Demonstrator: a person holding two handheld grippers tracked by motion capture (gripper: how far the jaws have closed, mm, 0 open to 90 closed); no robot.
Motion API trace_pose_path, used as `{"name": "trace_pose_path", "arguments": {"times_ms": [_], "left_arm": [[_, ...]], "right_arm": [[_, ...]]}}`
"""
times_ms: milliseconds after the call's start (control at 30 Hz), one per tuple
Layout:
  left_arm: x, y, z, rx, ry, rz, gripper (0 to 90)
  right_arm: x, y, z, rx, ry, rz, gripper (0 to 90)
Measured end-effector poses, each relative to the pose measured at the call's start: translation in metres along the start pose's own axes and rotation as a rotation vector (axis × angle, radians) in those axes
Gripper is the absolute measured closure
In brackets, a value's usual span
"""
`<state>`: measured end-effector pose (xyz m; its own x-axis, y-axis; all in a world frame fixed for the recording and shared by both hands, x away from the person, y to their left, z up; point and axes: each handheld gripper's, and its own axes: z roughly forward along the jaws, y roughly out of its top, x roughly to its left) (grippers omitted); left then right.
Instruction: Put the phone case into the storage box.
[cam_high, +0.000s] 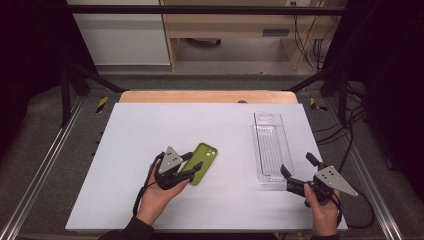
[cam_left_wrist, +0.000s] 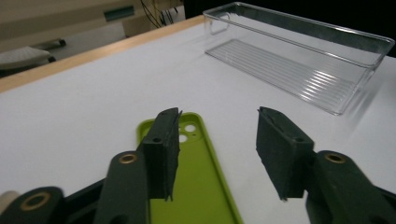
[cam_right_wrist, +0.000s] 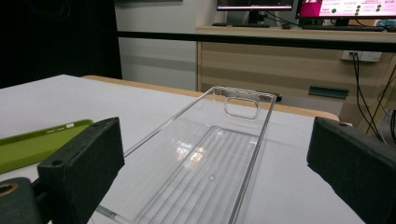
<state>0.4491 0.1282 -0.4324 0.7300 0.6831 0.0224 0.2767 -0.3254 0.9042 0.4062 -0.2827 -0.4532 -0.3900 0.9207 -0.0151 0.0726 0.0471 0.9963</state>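
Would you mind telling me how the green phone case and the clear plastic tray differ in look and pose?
The green phone case is opaque and flat, while the clear plastic tray is see-through with raised walls and a ribbed floor. The case lies slanted on the table; the tray runs straight away from the person. The case sits between the left hand-held gripper jaws, open; the tray lies before the open right hand-held gripper. Both rest on the white table.

The phone case (cam_high: 202, 163) lies on the table (cam_high: 150, 135) left of centre; the tray (cam_high: 271, 149) sits to its right, well apart, reaching farther back.
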Motion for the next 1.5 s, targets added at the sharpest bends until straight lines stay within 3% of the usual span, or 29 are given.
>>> {"name": "trace_pose_path", "arguments": {"times_ms": [67,100,200,267,400,1033,1100,1500], "left_arm": [[-0.005,0.0,0.007,0.036,0.0,0.01,62.2],[-0.009,0.0,0.014,0.079,0.017,0.011,66.0],[-0.011,0.0,0.021,0.118,0.019,0.002,73.3],[-0.011,0.0,0.025,0.15,0.034,0.003,83.6],[-0.008,-0.004,0.031,0.216,0.04,-0.017,89.8],[0.001,-0.031,0.016,0.351,0.066,-0.046,90.0],[0.003,-0.034,0.014,0.366,0.066,-0.047,90.0],[0.008,-0.032,0.012,0.386,0.05,-0.042,90.0]], "right_arm": [[0.001,0.0,0.001,0.003,0.006,-0.002,4.6],[0.002,0.0,0.001,0.005,0.011,-0.001,4.6],[0.003,-0.001,0.001,0.011,0.014,-0.01,4.6],[0.003,-0.001,0.002,0.008,0.019,-0.01,4.6],[0.003,-0.001,0.001,0.005,0.021,-0.009,4.6],[0.005,0.0,0.0,-0.004,0.03,-0.024,4.3],[0.006,-0.001,0.001,-0.002,0.038,-0.044,4.3],[0.012,0.0,0.002,-0.002,0.098,-0.06,4.5]]}}
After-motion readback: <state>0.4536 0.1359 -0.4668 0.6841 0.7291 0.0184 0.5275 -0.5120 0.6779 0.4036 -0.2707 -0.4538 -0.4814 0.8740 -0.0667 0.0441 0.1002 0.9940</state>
